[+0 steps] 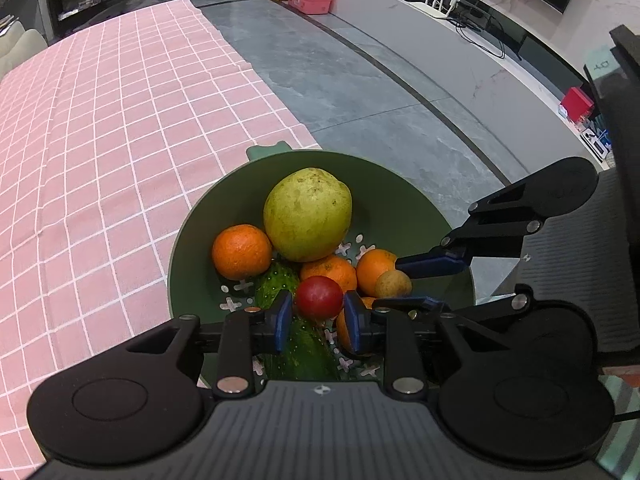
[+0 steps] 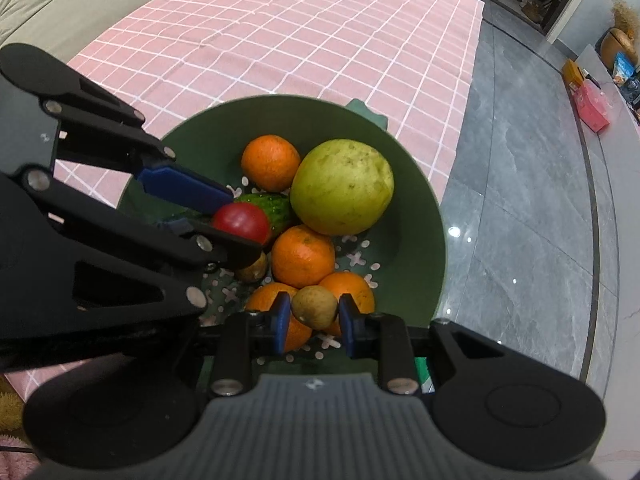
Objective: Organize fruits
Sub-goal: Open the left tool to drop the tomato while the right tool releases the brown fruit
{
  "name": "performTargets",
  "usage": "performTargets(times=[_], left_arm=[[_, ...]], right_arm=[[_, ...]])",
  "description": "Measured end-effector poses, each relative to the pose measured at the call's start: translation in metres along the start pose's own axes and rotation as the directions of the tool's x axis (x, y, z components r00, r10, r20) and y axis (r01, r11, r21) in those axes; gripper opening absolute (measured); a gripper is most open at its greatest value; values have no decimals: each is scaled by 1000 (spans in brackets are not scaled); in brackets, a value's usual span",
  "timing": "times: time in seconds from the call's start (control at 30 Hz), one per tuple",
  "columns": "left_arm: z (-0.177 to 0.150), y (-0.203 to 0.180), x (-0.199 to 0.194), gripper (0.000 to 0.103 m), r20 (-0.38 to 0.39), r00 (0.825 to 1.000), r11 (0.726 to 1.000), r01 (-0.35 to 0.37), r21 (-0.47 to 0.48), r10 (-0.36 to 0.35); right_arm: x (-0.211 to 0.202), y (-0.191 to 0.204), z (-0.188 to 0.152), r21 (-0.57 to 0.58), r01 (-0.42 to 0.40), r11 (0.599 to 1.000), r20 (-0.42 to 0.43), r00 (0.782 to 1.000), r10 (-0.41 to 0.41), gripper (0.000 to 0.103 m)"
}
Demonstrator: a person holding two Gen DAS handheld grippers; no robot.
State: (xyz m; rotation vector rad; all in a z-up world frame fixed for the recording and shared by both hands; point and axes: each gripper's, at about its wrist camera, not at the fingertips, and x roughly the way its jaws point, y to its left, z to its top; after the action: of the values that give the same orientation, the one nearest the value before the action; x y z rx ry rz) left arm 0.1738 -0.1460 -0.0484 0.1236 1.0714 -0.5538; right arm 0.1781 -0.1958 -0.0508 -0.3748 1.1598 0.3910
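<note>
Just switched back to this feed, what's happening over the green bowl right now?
Both handheld grippers are down in the green colander bowl of fruit at the edge of the pink checked tablecloth. The left gripper has the small red fruit between its blue pads; the right gripper is closed on the small brownish fruit. Oranges, a large yellow-green fruit and a cucumber lie in the bowl.

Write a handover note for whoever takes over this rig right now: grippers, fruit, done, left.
Left gripper: fingers around the red fruit over the green bowl; contact unclear.
Right gripper: shut on the small brown fruit, low in the bowl.
In the bowl: big green fruit, several oranges, cucumber.
Done: most fruit gathered in the bowl.
Left: both gripped pieces not yet released; pink checked cloth shows no other fruit.
</note>
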Motion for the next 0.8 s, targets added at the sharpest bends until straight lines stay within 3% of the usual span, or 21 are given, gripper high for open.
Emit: performTargets(times=[0.23, 0.3, 0.43, 0.57, 0.8], left_arm=[[-2, 0, -4, 45, 12, 1000, 1000, 1, -3, -1], [-2, 0, -8, 48, 16, 1000, 1000, 4, -7, -4], [-3, -2, -20, 53, 39, 999, 1000, 2, 1, -2], [-4, -3, -36, 55, 59, 998, 1000, -19, 9, 19], [-8, -3, -83, 57, 157, 983, 995, -102, 22, 97]], right_arm=[[-3, 2, 0, -34, 8, 999, -15, 1000, -8, 24], [-5, 3, 0, -50, 14, 999, -16, 1000, -15, 35], [-14, 5, 0, -60, 19, 998, -10, 1000, -20, 39], [-25, 9, 1, -61, 27, 998, 2, 1000, -27, 50], [-63, 17, 5, -35, 66, 997, 95, 994, -63, 67]])
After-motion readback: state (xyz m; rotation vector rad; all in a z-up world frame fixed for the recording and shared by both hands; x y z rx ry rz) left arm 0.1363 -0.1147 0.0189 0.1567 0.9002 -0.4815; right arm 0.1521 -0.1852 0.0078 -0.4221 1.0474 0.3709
